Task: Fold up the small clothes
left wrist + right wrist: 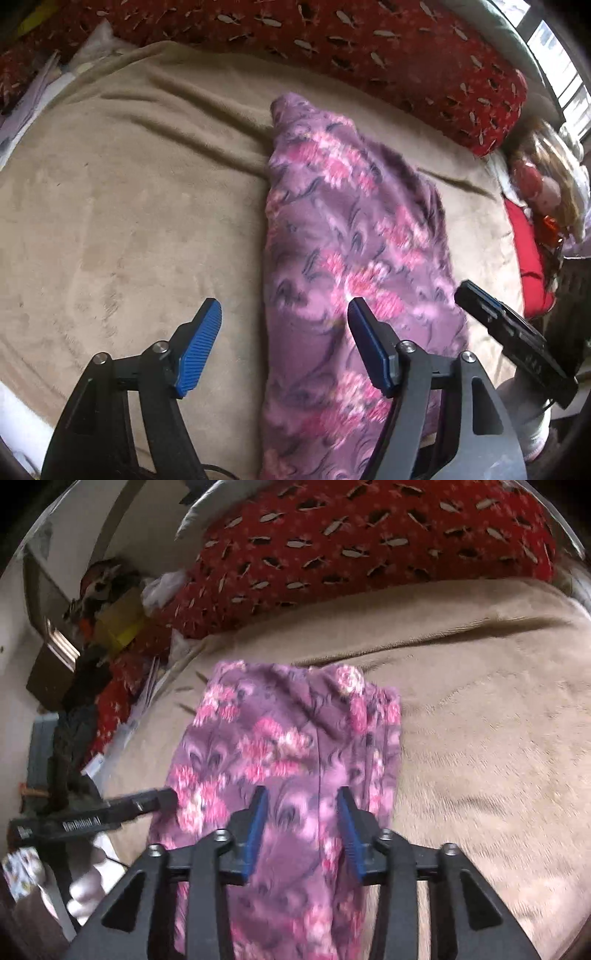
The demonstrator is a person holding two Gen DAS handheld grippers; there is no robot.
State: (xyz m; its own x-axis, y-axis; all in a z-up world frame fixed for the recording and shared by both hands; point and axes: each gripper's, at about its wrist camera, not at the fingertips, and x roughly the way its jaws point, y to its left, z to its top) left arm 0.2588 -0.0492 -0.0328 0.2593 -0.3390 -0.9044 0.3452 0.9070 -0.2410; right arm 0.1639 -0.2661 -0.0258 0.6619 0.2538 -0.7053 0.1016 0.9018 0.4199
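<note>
A purple and pink floral garment [351, 258] lay folded into a long narrow strip on a tan blanket [129, 221], running from the near edge toward a red patterned cushion [369, 44] along the far side. The left gripper [284, 343] hung above the strip's left edge with its blue pads spread wide and nothing between them; one pad sat over bare blanket, the other over the cloth. The right gripper [303, 830] hovered over the near part of the garment [288, 746], its jaws partly open and clear of the fabric. In the right wrist view, white lettering on the side of the left gripper's black finger [110, 812] appeared to read "GenRobot.AI", though blur softened it. Cluttered boxes [118, 624] stood beyond the blanket's left end.
</note>
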